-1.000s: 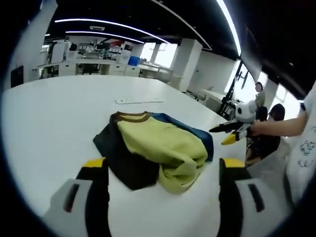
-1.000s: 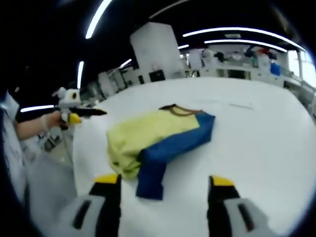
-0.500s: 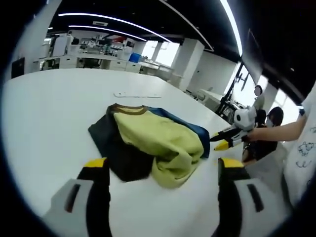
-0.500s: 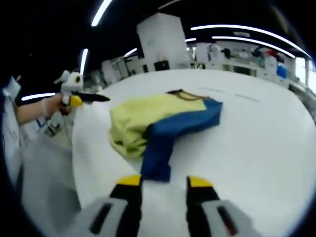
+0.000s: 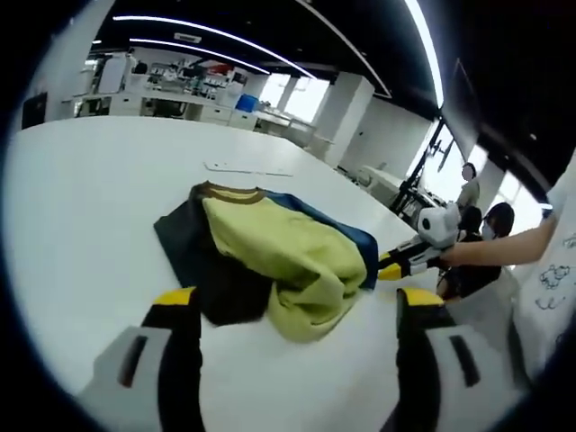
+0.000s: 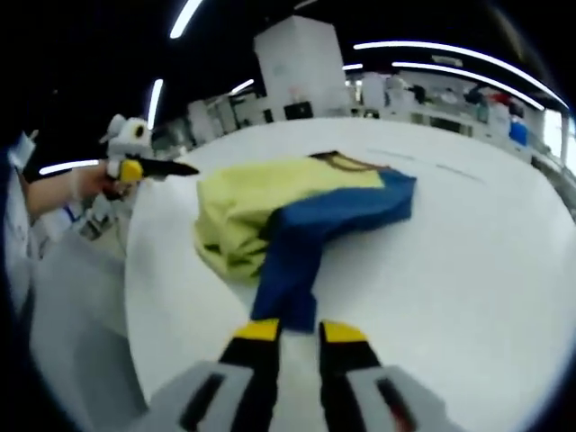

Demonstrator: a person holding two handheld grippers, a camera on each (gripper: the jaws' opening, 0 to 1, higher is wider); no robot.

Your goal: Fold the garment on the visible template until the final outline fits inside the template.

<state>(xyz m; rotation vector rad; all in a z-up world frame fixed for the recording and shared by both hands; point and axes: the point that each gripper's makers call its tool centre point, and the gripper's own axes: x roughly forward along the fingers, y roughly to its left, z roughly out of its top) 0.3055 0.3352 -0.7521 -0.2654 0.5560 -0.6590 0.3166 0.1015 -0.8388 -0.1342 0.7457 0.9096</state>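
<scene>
A crumpled garment (image 5: pixel 288 261) in yellow-green, black and blue lies on the white table (image 5: pixel 81 207). My left gripper (image 5: pixel 297 299) hangs just in front of it, jaws wide open and holding nothing. In the right gripper view the garment (image 6: pixel 270 202) stretches a blue sleeve (image 6: pixel 290 279) toward me. My right gripper (image 6: pixel 299 331) has its jaws drawn close together at that sleeve's end. From the right, the right gripper (image 5: pixel 407 261) reaches the garment's blue edge. The left gripper (image 6: pixel 144 167) shows at the left, in a gloved hand. A thin template line (image 5: pixel 247 168) runs beyond the collar.
The table's rounded edge (image 6: pixel 135 297) passes close by on the left of the right gripper view, with floor below. Seated people (image 5: pixel 481 229) are beyond the table at the right. Desks and shelves (image 5: pixel 162 90) line the far wall.
The right gripper's jaws have narrowed from wide open to nearly together and moved up to the blue sleeve's end. The left gripper stays open, its view only shifting slightly.
</scene>
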